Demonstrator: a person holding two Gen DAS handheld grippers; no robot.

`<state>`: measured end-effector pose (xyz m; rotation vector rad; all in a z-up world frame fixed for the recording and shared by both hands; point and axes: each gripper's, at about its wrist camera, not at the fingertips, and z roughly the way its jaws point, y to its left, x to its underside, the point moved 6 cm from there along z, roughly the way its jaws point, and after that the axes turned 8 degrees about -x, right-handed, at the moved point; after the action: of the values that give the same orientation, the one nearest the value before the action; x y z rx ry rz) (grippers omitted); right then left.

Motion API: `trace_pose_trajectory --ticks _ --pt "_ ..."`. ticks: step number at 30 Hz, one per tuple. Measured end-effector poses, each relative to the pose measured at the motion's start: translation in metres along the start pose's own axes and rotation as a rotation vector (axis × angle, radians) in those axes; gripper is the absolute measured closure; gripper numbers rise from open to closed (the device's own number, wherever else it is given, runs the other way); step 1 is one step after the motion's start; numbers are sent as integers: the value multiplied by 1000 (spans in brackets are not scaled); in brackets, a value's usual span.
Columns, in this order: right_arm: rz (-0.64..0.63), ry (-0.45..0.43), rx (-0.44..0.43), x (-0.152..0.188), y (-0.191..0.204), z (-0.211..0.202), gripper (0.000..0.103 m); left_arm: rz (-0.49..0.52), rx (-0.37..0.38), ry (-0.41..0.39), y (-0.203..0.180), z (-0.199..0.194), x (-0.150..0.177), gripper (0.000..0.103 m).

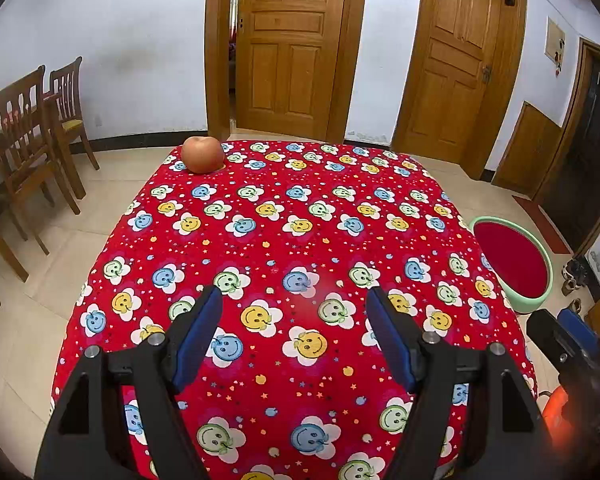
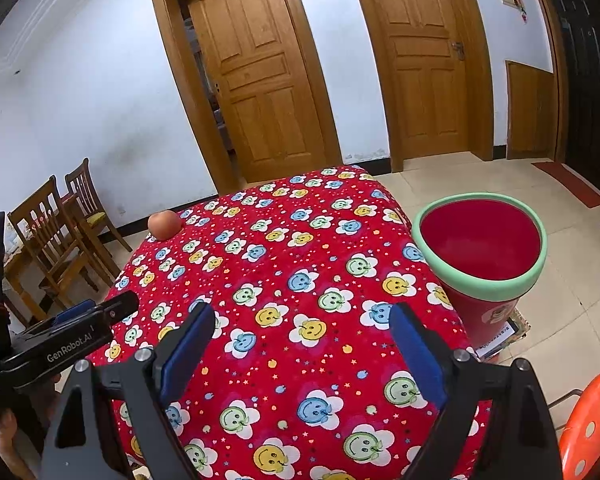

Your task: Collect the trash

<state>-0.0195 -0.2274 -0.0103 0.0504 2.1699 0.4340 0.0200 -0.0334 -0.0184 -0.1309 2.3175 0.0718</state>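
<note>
Fingers: we held the left gripper (image 1: 294, 304) and the right gripper (image 2: 302, 322) spread wide, blue pads gripping nothing, above the table's near edge.
Apple: we saw the apple (image 1: 202, 155) alone at the far left corner of the table (image 1: 300, 208), close to both edges.
Bin: the red bin (image 2: 480, 240) stood on the floor beside the right edge.
Chairs: wooden chairs (image 1: 32, 128) stood well apart, left.

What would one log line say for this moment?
left gripper: open, empty | right gripper: open, empty | apple: far table corner | bin: floor, beside table
</note>
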Motion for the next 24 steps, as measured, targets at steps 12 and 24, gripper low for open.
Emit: trace_pose_trajectory --ticks 12,24 --pt "11 9 0 7 -5 1 13 0 -1 9 -2 2 4 29" --pt "15 11 2 6 -10 1 13 -2 0 13 -2 4 6 29"
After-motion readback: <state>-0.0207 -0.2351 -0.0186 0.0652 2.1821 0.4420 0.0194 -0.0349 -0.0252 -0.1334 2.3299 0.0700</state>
